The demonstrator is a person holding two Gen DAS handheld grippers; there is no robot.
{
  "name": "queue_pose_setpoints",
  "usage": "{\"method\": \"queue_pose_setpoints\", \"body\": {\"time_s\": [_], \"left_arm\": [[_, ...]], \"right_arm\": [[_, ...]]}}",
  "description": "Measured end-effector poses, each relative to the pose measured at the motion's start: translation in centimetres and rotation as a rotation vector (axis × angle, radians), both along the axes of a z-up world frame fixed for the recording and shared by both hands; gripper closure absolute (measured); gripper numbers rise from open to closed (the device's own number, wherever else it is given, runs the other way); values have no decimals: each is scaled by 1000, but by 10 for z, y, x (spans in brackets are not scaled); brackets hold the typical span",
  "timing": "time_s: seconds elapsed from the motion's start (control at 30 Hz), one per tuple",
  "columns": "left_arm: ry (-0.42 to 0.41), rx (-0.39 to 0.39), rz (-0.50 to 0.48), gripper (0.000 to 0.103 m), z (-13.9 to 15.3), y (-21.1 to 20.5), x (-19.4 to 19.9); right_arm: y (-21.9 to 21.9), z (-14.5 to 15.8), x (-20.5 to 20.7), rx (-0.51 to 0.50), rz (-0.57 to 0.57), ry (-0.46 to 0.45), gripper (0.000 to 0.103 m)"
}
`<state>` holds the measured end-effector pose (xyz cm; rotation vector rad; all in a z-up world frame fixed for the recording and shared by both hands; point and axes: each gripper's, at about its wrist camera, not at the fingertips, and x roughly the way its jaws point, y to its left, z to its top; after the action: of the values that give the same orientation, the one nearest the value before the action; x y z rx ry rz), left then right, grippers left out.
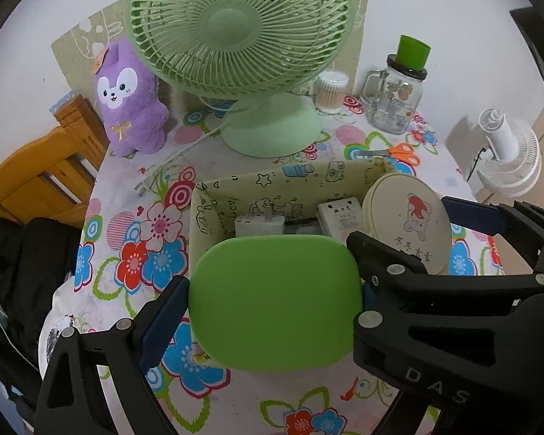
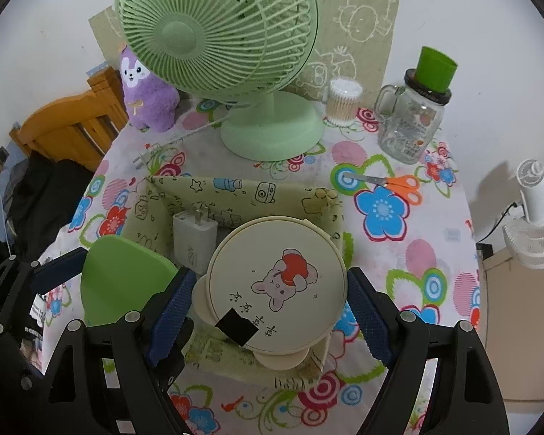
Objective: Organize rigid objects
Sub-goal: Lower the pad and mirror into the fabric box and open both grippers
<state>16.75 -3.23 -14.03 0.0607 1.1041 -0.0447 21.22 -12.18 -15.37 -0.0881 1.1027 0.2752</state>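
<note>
My left gripper [image 1: 272, 291] is shut on a green rounded case [image 1: 275, 301]; its blue pads [image 1: 165, 311] press both sides, just above the near end of a pale patterned fabric box [image 1: 290, 177]. My right gripper [image 2: 272, 290] is shut on a round cream container with a cartoon bunny lid [image 2: 277, 282], held tilted over the same fabric box [image 2: 235, 188]. Inside the box stands a white charger [image 2: 192, 239], also in the left wrist view as the charger [image 1: 259, 223], beside another white device [image 1: 339, 214]. The green case [image 2: 123, 275] shows at the left of the right wrist view.
Behind the box on the flowered tablecloth stand a green desk fan [image 2: 268, 134], a purple plush [image 2: 148, 98], a cotton-swab tub [image 2: 344, 101] and a glass jar with a green cup on top [image 2: 413, 123]. Orange scissors [image 2: 395, 183] lie right. A wooden chair [image 1: 43, 181] is left, a white fan [image 2: 536, 217] right.
</note>
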Motion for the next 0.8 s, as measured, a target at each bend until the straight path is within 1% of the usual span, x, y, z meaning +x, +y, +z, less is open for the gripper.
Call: {"method": "queue_pose_setpoints", "body": {"time_s": [0.27, 0.4, 0.53, 0.6, 0.67, 0.8], "left_arm": [[27, 39, 11, 8, -12, 8, 6], [33, 34, 14, 8, -15, 13, 7], [27, 32, 7, 8, -14, 13, 6], [25, 28, 1, 8, -14, 13, 5], [25, 24, -3, 8, -13, 12, 6], [22, 18, -23, 8, -12, 8, 6]], "right_arm": [[12, -20, 14, 16, 25, 51, 18], [15, -27, 17, 34, 28, 73, 17], [15, -26, 17, 27, 31, 62, 14], [15, -24, 17, 12, 32, 52, 10], [12, -20, 15, 6, 31, 34, 8], [6, -14, 11, -2, 18, 17, 8]]}}
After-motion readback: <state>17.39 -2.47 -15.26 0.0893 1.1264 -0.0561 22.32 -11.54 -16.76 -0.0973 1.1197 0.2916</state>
